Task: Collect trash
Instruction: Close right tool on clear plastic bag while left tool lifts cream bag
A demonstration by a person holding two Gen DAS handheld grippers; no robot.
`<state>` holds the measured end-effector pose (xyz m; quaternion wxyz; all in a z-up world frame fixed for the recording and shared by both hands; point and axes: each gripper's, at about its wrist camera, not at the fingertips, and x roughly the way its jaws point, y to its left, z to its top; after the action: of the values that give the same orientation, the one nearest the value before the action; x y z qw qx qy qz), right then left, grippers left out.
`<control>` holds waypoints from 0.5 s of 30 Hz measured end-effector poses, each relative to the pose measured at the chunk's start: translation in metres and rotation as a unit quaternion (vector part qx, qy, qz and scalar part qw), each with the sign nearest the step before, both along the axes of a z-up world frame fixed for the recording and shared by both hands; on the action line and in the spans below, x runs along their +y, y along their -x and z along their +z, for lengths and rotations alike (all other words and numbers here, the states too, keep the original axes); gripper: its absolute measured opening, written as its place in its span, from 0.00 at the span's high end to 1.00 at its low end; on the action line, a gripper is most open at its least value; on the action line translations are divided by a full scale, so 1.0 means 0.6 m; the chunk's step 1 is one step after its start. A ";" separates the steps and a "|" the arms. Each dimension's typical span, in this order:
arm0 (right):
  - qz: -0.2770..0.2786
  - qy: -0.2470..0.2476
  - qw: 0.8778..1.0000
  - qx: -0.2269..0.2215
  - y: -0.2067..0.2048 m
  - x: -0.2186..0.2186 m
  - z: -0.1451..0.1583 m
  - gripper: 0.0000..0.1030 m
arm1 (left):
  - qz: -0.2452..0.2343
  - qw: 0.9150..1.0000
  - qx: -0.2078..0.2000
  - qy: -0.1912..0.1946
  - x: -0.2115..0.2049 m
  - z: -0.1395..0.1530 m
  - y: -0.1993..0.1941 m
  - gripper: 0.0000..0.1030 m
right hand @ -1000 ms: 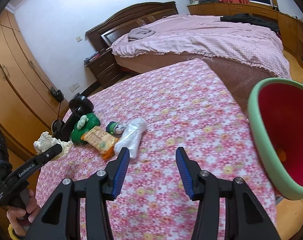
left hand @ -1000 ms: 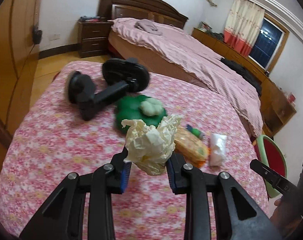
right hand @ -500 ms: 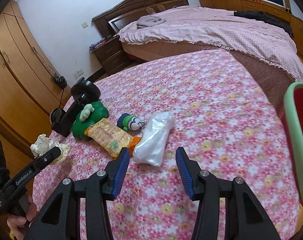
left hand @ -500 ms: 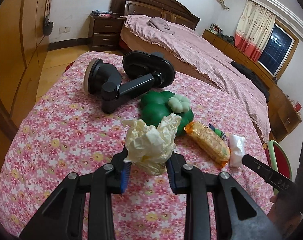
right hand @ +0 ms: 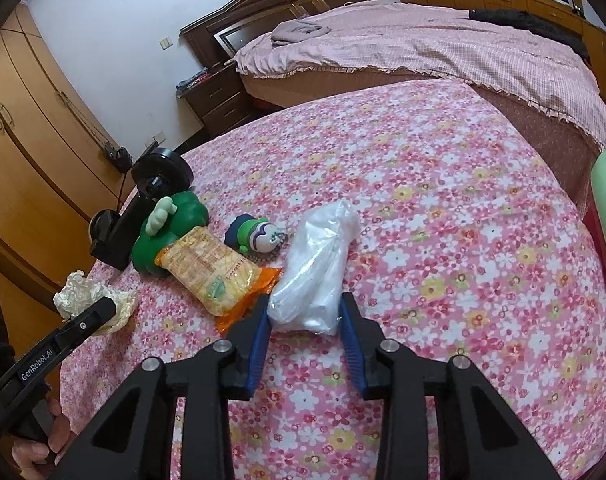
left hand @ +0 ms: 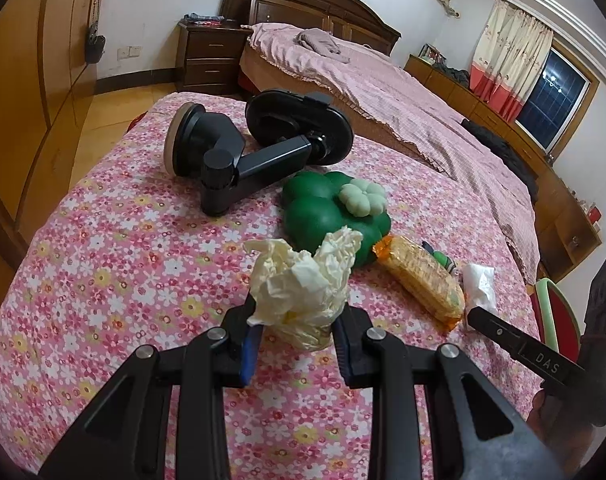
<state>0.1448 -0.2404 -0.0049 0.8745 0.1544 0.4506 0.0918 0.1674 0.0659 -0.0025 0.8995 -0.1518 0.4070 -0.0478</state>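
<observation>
- Pink floral cloth [right hand: 443, 184] covers the flat surface under both grippers; beyond it stands a large bed [left hand: 387, 92] with a pink checked cover and a dark wooden headboard, with a nightstand [left hand: 209, 58] to its left.
- Orange-brown wardrobe doors [right hand: 27, 152] run along the wall to the left of the jaws, and curtains [left hand: 507, 52] hang by a dark window far off to the right.
- Left gripper [left hand: 299, 338]: its jaws are clamped on a crumpled cream paper wad [left hand: 303, 284], which rises above the blue pads.
- Right gripper [right hand: 305, 330]: its jaws have just been closing, and a clear plastic bag [right hand: 315, 272] lies between them with its near end at the pads; whether they press it yet is hard to say.
- Just left of the right jaws lies a snack packet [right hand: 211, 268] in yellow and orange; ahead of it sit a green clover-shaped toy [left hand: 331, 208], a small blue and green figure [right hand: 255, 236] and a black phone mount [left hand: 259, 148].
- A green-rimmed red bin [right hand: 605, 208] is cut off at the picture's right edge.
- Writing: "GenRobot.AI" on the left gripper's finger in the right wrist view; "DAS" on the right gripper's finger in the left wrist view. The packet's print is too small to read.
- A hand [right hand: 43, 448] on the left gripper's handle shows only in part.
</observation>
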 end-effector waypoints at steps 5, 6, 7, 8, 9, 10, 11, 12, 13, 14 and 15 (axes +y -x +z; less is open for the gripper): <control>-0.004 -0.009 1.000 -0.002 0.013 -0.006 0.006 0.67 | -0.007 1.000 -0.004 -0.002 -0.008 0.008 0.009 0.70; -0.004 -0.010 1.000 -0.004 0.017 -0.008 0.009 0.67 | -0.008 1.000 -0.006 -0.002 -0.010 0.010 0.012 0.70; -0.005 -0.011 1.000 -0.006 0.021 -0.009 0.013 0.67 | -0.010 1.000 -0.007 -0.003 -0.012 0.012 0.015 0.70; -0.006 -0.012 1.000 -0.010 0.028 -0.011 0.018 0.67 | -0.012 1.000 -0.009 -0.003 -0.014 0.014 0.020 0.70; -0.006 -0.013 1.000 -0.012 0.032 -0.012 0.021 0.67 | -0.013 1.000 -0.010 -0.003 -0.017 0.016 0.023 0.70; -0.007 -0.013 1.000 -0.016 0.038 -0.013 0.026 0.67 | -0.015 1.000 -0.011 -0.003 -0.018 0.018 0.026 0.70; -0.007 -0.013 1.000 -0.018 0.042 -0.014 0.028 0.67 | -0.017 1.000 -0.012 -0.003 -0.021 0.021 0.030 0.70; -0.008 -0.014 1.000 -0.021 0.049 -0.015 0.033 0.67 | -0.020 1.000 -0.014 -0.003 -0.023 0.024 0.034 0.70; -0.009 -0.014 1.000 -0.024 0.055 -0.016 0.036 0.67 | -0.021 1.000 -0.015 -0.002 -0.025 0.026 0.038 0.70; -0.010 -0.014 0.999 -0.026 0.061 -0.017 0.040 0.67 | -0.023 1.000 -0.017 -0.002 -0.028 0.030 0.042 0.70; -0.010 -0.015 0.999 -0.028 0.065 -0.018 0.042 0.67 | -0.025 1.000 -0.019 -0.001 -0.028 0.032 0.047 0.70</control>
<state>0.1060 -0.2512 0.0201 0.8854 0.1693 0.4226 0.0938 0.1394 0.0489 0.0168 0.9056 -0.1397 0.3938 -0.0723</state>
